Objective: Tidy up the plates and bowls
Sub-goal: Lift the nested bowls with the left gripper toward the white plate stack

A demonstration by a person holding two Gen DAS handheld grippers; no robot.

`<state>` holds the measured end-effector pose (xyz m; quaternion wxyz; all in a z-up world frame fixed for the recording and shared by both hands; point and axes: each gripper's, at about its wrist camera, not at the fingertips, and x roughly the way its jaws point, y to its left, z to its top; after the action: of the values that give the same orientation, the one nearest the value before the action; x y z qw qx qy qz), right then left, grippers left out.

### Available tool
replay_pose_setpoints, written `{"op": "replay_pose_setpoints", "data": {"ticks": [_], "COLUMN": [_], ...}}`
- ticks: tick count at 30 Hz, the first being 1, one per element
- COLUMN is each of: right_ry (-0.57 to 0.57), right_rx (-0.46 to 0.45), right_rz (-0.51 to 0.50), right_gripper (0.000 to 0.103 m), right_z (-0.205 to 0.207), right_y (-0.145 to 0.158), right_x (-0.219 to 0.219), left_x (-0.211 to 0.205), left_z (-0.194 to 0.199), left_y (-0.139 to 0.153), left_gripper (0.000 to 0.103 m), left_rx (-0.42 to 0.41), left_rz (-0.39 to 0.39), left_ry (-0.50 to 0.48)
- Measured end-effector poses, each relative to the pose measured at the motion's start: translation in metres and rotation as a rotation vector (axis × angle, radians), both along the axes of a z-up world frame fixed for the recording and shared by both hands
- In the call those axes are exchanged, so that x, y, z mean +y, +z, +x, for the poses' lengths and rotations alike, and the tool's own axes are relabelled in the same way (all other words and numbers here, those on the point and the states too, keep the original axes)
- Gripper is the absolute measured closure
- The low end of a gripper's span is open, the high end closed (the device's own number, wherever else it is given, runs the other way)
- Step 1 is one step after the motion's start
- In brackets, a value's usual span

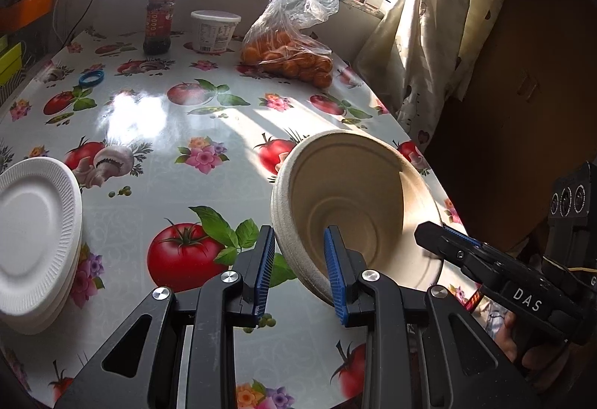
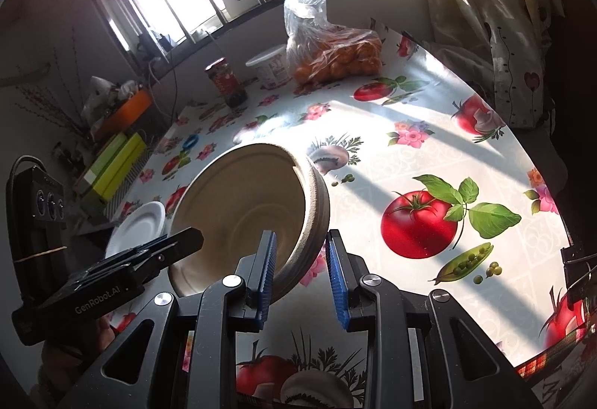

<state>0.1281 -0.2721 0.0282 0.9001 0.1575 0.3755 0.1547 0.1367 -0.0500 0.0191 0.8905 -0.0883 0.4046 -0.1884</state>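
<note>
Bowl stack (image 1: 347, 207) clamped at opposite rims by both narrowed jaws

Far end of the fruit-print tablecloth (image 1: 209, 192): a dark jar (image 1: 159, 24) with a red lid stands beside a white lidded tub (image 1: 215, 31), and a clear bag of oranges (image 1: 294, 47) slumps just right of them. A blue ring (image 1: 91, 78) lies alone near the left edge. Patterned curtain (image 1: 440, 36) hangs right.

One stack of beige bowls (image 1: 358, 200) and one stack of white plates (image 1: 35, 233) are seen (the number in each cannot be told). One jar (image 1: 159, 22), one white tub (image 1: 215, 31), one bag of oranges (image 1: 294, 47) and one blue ring (image 1: 91, 78) are counted on the bench (image 1: 179, 151).
</note>
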Motion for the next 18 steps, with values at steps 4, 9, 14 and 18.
{"op": "replay_pose_setpoints", "data": {"ticks": [4,9,14,18], "right_ry": [0.028,0.065,0.113,0.149], "right_rx": [-0.009,-0.01,-0.013,-0.015], "right_rz": [0.002,0.003,0.003,0.003], "right_gripper": [0.076,0.076,0.076,0.076], "right_z": [0.005,0.014,0.023,0.03], "right_y": [0.005,0.008,0.011,0.013], "right_x": [0.012,0.028,0.049,0.067], "left_x": [0.012,0.029,0.049,0.065], "left_z": [-0.001,0.0,-0.001,-0.002], "left_y": [0.006,0.01,0.014,0.016], "left_gripper": [0.074,0.074,0.074,0.074], "left_rx": [-0.012,-0.018,-0.026,-0.036], "left_rz": [0.005,0.005,0.012,0.017], "left_ry": [0.027,0.062,0.11,0.145]}}
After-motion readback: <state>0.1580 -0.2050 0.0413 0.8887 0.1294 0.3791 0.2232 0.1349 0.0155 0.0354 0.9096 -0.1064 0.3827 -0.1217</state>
